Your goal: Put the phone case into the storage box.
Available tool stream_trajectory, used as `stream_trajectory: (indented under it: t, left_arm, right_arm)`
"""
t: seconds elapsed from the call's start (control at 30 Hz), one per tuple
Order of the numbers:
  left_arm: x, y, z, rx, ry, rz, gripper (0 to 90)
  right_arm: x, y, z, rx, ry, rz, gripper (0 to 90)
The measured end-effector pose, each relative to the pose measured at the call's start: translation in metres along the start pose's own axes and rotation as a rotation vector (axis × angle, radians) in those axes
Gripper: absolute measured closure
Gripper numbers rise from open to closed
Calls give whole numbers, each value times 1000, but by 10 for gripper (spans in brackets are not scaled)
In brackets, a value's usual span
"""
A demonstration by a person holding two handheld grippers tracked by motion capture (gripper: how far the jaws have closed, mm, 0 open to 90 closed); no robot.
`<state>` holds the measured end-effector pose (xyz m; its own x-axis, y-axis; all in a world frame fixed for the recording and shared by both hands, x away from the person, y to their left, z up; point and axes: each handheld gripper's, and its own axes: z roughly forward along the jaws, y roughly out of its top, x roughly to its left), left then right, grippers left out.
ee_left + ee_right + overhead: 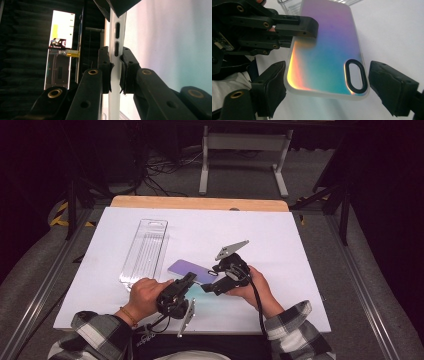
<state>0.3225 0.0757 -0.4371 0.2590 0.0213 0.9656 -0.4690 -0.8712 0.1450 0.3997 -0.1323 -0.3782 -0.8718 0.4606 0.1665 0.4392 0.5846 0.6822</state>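
Observation:
An iridescent purple-to-teal phone case (pixel 191 269) is lifted a little off the white board (pixel 280 245) in front of the person. My left gripper (pixel 116 65) is shut on the case's thin white side edge (pixel 115 82), just below its button slots. In the right gripper view the case (pixel 327 50) shows its glossy back and its oval camera cutout (pixel 355 76), with the left gripper (pixel 297 26) pinching its long side. My right gripper (pixel 329 87) stands open, one pad on each side of the case's cutout end, the right pad clearly apart from it. In the high view the right gripper (pixel 212 286) sits right of the left gripper (pixel 189 281).
A clear plastic blister pack (pixel 145 251) lies on the board's left part, beyond the left hand. A wooden table edge (pixel 200 202) runs behind the board. Metal rails flank the table, and a white stand (pixel 245 142) is on the floor beyond.

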Motion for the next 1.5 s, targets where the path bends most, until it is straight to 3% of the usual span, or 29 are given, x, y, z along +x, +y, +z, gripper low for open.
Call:
stream_trajectory:
  t: [0.43,0.67,0.73,1.07,1.37,1.4,1.43,1.5]
  left_arm:
    - [6,-4,-3,-10,-11,-100,815]
    - [10,-5,-3,-25,-20,-118,816]
    - [12,-7,-4,-29,-29,-147,816]
    - [20,-11,-6,-50,-56,-219,816]
    - [29,-18,-7,-80,-97,-336,816]
    - [30,-20,-7,-89,-108,-368,816]
    - [30,-20,-7,-89,-108,-368,816]
    - [33,-22,-6,-121,-120,-432,816]
  right_arm:
    - [5,0,-6,-35,-20,-63,173]
    - [8,0,-9,-46,-54,-123,160]
    - [8,-1,-10,-52,-61,-132,157]
    - [6,-6,-25,-98,-86,-170,145]
    - [3,-13,-33,-116,-119,-175,143]
    - [3,-13,-34,-115,-121,-173,144]
    - [3,-13,-34,-115,-121,-173,144]
    - [0,-18,-35,-107,-149,-167,149]
